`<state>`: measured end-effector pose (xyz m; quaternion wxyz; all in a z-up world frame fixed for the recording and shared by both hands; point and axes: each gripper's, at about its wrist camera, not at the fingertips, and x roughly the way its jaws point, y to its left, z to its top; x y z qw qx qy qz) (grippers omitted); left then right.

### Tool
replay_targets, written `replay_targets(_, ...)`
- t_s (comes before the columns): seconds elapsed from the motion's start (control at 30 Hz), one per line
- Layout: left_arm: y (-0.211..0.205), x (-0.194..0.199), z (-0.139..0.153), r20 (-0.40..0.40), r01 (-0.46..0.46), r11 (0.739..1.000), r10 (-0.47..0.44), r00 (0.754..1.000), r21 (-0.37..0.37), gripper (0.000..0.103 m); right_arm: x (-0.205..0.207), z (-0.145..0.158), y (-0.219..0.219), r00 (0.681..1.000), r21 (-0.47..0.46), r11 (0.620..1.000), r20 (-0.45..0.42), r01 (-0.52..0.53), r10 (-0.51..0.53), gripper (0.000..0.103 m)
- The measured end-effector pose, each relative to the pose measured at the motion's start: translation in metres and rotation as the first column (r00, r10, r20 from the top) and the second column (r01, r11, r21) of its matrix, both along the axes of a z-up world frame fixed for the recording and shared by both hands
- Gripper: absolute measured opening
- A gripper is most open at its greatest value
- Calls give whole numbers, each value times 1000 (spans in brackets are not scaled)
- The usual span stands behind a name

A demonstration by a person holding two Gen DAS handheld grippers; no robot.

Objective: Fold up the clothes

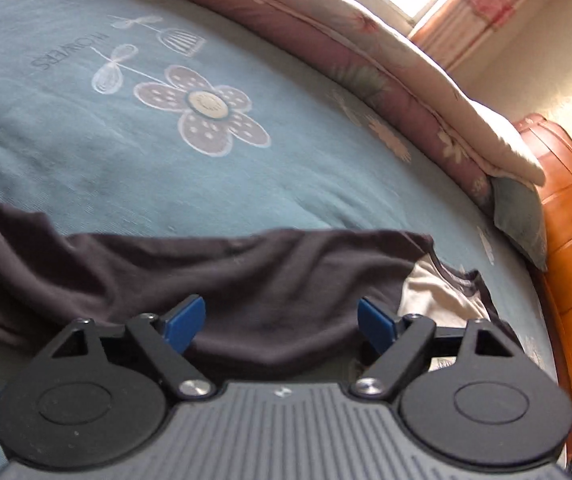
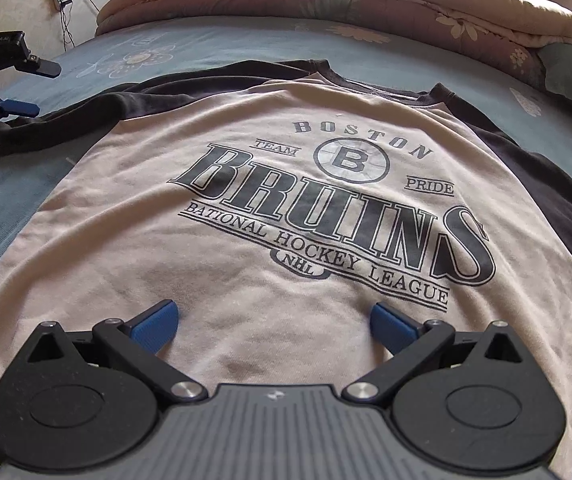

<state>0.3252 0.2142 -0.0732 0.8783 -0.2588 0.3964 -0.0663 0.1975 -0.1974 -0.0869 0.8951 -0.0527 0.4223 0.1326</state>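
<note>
Blue flowery bed (image 1: pixel 85 152) holds a shirt (image 2: pixel 245 240), spread flat with its print up. My left jaws (image 1: pixel 281 320) are open over its dark sleeve (image 1: pixel 245 272), holding nothing. My right jaws (image 2: pixel 273 320) are open above its bottom part, empty too.

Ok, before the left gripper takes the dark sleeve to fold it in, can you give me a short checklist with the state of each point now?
1. Shirt lies flat, print up, on the bed cover: ok.
2. Dark sleeve is under the left gripper: ok.
3. Left fingers are apart, no cloth pinched: ok.
4. Sleeve is smooth: not ok, it is wrinkled.
5. Right gripper is open above the lower part of the shirt, holding nothing: ok.
6. Sleeve cuff position: cannot tell, its end is partly hidden.
</note>
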Motion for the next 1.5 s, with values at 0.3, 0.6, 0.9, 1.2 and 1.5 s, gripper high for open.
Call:
replay_targets(0.3,48,4,6,-16,-124,992,123,992,-11,80,1,-1,1,1000,-5,1000,18,-1,1,103)
replay_targets(0.6,98,-84,-32,-74,-398,902,391,917,-169,80,-1,-2,2,1000,-11,1000,31,1,-1,103)
replay_targets(0.9,128,-80,-64,1,-508,814,530,848,-283,81,-1,-3,3,999,-11,1000,48,11,-11,103)
replay_targets(1.2,120,-72,-56,28,-536,812,556,830,-230,80,-1,-3,3,999,-13,1000,53,2,-1,103)
replay_targets(1.5,80,-51,11,79,-340,937,346,935,-81,80,-1,-3,3,998,-15,1000,56,0,1,103)
